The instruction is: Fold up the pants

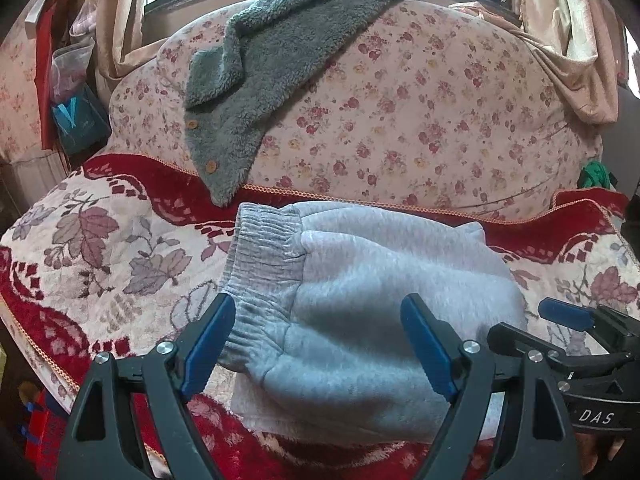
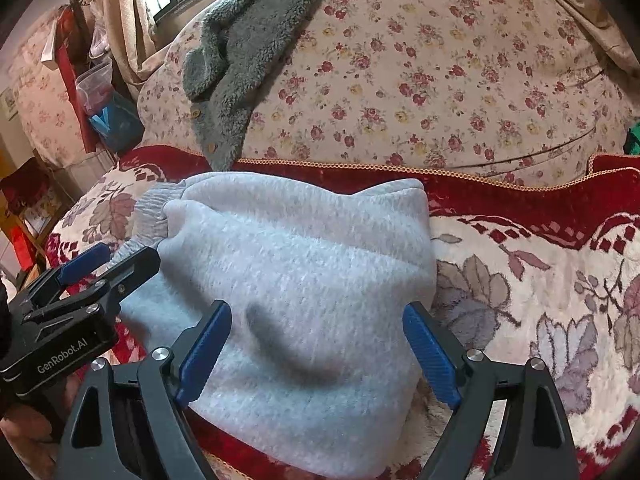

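Grey fleece pants lie folded into a compact bundle on the red and cream leaf-patterned seat cover, with the ribbed waistband on the left side. My left gripper hovers open over the bundle's near left part, its blue pads apart with nothing pinched. The right gripper stands open over the pants toward their right edge, also holding nothing. Each gripper shows in the other's view: the right gripper at the right edge, the left gripper beside the waistband.
A grey fuzzy jacket with wooden buttons drapes over the floral sofa back, its tip hanging down close to the pants. Curtains and a window sit behind. A blue bag and clutter stand at the left; something green shows at the right.
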Demonstrator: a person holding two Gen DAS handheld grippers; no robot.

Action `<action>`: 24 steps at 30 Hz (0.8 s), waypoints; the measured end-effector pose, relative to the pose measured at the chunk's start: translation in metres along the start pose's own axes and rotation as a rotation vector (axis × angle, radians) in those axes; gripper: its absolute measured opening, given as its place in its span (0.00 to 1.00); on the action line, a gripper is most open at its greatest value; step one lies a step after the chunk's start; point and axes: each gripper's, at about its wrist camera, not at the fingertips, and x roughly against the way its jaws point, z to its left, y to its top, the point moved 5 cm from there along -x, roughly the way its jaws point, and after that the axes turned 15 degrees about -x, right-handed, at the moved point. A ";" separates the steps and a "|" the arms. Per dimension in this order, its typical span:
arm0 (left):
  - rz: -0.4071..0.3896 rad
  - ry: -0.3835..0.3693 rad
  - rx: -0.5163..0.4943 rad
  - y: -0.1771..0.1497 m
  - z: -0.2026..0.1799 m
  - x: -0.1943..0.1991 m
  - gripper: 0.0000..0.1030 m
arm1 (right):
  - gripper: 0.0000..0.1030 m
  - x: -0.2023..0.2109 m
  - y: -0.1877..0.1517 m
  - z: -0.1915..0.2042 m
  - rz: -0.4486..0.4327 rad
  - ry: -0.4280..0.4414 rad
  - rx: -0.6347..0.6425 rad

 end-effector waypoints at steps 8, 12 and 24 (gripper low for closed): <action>0.001 -0.003 -0.002 0.001 -0.004 0.000 0.86 | 0.89 0.001 0.000 -0.004 0.001 -0.001 -0.019; 0.001 0.010 -0.009 0.001 -0.005 0.000 0.86 | 0.89 0.001 -0.002 -0.004 0.007 -0.001 -0.016; -0.002 0.044 -0.005 -0.001 -0.005 0.005 0.87 | 0.90 0.002 -0.004 -0.003 0.002 -0.001 -0.015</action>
